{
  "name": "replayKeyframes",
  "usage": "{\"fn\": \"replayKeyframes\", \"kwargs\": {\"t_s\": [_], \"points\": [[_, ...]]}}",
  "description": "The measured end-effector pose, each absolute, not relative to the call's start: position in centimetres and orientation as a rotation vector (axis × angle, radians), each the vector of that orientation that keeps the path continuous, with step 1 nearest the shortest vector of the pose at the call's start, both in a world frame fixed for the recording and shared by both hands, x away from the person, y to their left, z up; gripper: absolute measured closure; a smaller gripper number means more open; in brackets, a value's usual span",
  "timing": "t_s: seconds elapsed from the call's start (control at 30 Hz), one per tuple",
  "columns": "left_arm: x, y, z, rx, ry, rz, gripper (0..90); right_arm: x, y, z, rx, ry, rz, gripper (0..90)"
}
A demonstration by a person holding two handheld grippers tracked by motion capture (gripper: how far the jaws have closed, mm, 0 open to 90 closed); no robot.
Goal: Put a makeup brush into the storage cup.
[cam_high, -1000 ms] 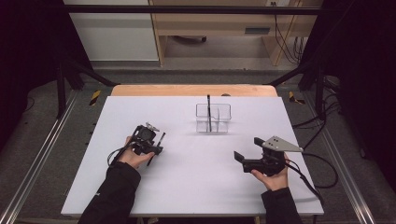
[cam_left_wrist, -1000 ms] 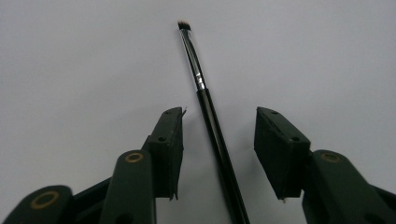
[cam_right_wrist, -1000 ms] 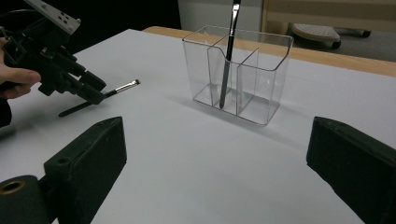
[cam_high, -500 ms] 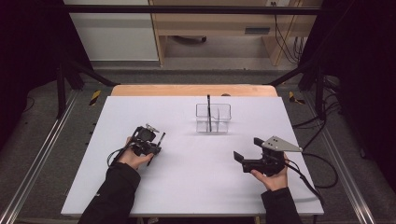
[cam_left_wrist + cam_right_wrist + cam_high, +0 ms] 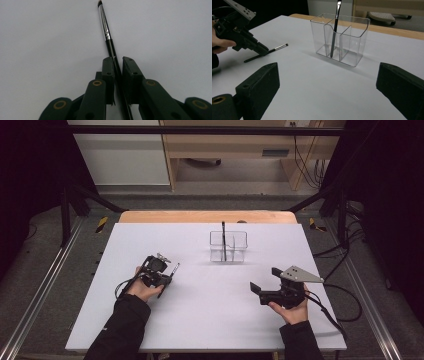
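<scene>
A thin black makeup brush [image 5: 107, 35] with a silver ferrule lies on the white table [image 5: 210, 320], its bristles pointing away from my left gripper [image 5: 118, 60]. That gripper's jaws have just been closing, and the brush handle is pinched between them. In the high view the left gripper [image 5: 167, 280] is left of centre with the brush [image 5: 173, 268] sticking out past it. My right gripper [image 5: 265, 281] is held at the right, open with nothing between its jaws [image 5: 329, 75], and faces a clear organiser [image 5: 352, 37].
The clear divided organiser [image 5: 228, 247] stands at the middle back of the table with another dark brush [image 5: 223, 237] upright in it. A wooden strip [image 5: 205, 216] runs along the far edge. Cables trail at the right.
</scene>
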State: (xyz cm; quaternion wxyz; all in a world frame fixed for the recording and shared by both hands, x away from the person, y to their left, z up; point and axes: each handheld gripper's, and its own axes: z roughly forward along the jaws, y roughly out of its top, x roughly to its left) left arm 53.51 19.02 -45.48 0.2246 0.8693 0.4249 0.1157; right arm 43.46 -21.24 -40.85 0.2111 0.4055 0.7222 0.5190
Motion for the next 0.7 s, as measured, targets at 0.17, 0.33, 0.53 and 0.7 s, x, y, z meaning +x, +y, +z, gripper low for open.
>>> {"fn": "replayKeyframes", "kwargs": {"t_s": [0.17, 0.33, 0.53, 0.7], "points": [[53.46, 19.05, -45.45, 2.413, 1.149, 0.318, 80.6, 43.47, -21.22, -40.87, 1.127, 2.008, 1.441, 5.6], [53.42, 19.09, -45.47, 2.422, 1.122, 0.322, 83.0, 43.49, -21.22, -40.89, 1.124, 2.009, 1.439, 5.6], [53.39, 19.05, -45.46, 2.435, 1.105, 0.326, 82.7, 43.48, -21.22, -40.88, 1.124, 2.008, 1.44, 5.6], [53.51, 19.08, -45.39, 2.43, 1.1, 0.317, 74.5, 43.48, -21.24, -40.87, 1.124, 2.008, 1.441, 5.6]]}}
